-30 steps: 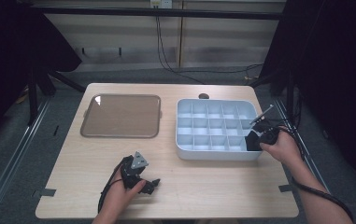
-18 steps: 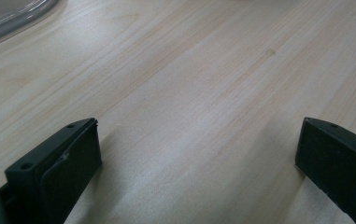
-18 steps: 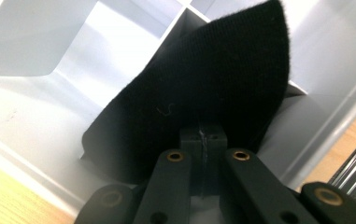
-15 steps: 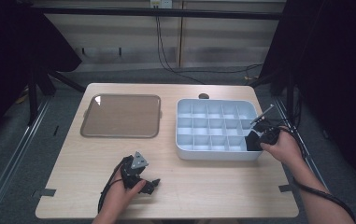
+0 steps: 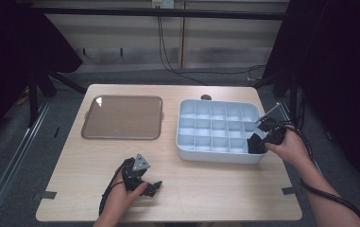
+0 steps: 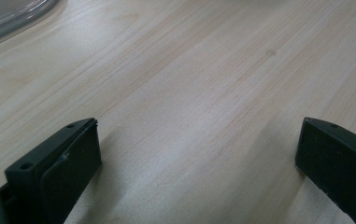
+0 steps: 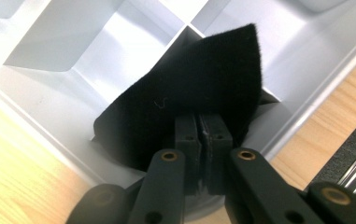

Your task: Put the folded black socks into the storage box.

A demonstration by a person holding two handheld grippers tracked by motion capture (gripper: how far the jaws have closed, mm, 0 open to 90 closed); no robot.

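A piece of black felt [image 7: 199, 84] sits folded in the front right compartment of the white divided tray [image 5: 215, 153]. My right gripper [image 7: 202, 135] reaches into that compartment from the right, its pads pressed together on the felt's lower edge. Its jaws have just been opening slightly, and the felt is still between them. From above, the right gripper [image 5: 261, 140] and the black felt [image 5: 254, 143] sit at the tray's right end. My left gripper [image 5: 154, 187] rests low on the table near the front edge. Its jaws stand wide open in the left gripper view [image 6: 199, 154], with bare wood between them.
A brown transparent flat tray [image 5: 123, 117] lies at the back left of the wooden table [image 5: 215, 189]. The white tray's other compartments [image 7: 73, 37] look empty. A cable trails from each gripper, and dark floor surrounds the table.
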